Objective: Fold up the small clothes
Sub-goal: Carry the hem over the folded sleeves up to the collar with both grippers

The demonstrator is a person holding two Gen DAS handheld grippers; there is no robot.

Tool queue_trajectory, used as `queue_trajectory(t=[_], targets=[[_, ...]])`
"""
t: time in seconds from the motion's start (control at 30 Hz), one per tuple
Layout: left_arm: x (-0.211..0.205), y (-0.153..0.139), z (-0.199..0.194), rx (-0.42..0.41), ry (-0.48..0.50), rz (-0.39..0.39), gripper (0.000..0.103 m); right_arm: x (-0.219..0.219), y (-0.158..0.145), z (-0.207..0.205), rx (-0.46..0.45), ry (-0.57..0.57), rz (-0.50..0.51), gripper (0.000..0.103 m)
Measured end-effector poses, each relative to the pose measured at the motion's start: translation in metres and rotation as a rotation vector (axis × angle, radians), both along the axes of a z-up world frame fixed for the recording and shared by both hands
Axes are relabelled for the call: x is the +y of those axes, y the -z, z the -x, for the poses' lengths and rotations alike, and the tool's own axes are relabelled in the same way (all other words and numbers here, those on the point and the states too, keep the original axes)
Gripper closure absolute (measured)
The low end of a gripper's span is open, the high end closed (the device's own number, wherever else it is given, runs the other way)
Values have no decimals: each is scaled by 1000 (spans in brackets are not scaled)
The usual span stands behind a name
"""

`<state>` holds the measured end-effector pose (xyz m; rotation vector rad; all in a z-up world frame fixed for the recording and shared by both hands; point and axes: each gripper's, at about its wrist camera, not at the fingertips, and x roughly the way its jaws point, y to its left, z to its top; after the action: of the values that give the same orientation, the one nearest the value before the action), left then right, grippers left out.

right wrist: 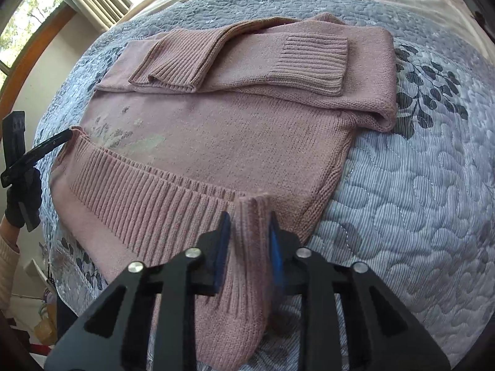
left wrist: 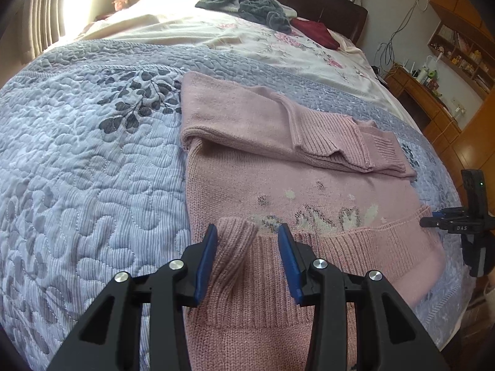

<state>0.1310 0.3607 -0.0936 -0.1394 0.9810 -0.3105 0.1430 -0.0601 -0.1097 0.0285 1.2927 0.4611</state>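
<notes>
2 grippers are sitting on the same edge of the pink sweater (left wrist: 278, 160), the ribbed hem nearest the person, 1 at each corner. Left gripper (left wrist: 247, 232) has its blue pads apart with a pinch of hem bunching up between them, and the fabric looks like it's touching the left pad only, so I'm calling it open, not clamping. Right gripper (right wrist: 249, 219) is narrower around its own hem corner, but the pads are blurry, so I can't tell if it's actually biting.

Sweater is lying flat on the grey quilt (left wrist: 77, 170), with both sleeves (right wrist: 247, 61) already folded across the top part. From either gripper, the body is stretching away toward 12 o'clock, and the hem's long axis is running 3 to 9 between them. My guess: the fold is going straight toward 12, hem over sleeves, both hands equally near.
</notes>
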Motion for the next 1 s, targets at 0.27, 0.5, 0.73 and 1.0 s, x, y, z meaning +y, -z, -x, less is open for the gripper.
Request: queue_trajectory(t=[0.27,0.5,0.73,1.0], targets=[[3,-11,18,-39,66,31,62,-3,-7,11,-28,6,-15,93],[-1,4,1,10,61,-42,60,-6,-2,9,-13,25,-37,92],[-1,18,-13,51,7,-150,56,-5,3,7,3,28,-45,89],[-12,10,4,-14,32,-220,87,-7,4,9,3,53,-63,91]])
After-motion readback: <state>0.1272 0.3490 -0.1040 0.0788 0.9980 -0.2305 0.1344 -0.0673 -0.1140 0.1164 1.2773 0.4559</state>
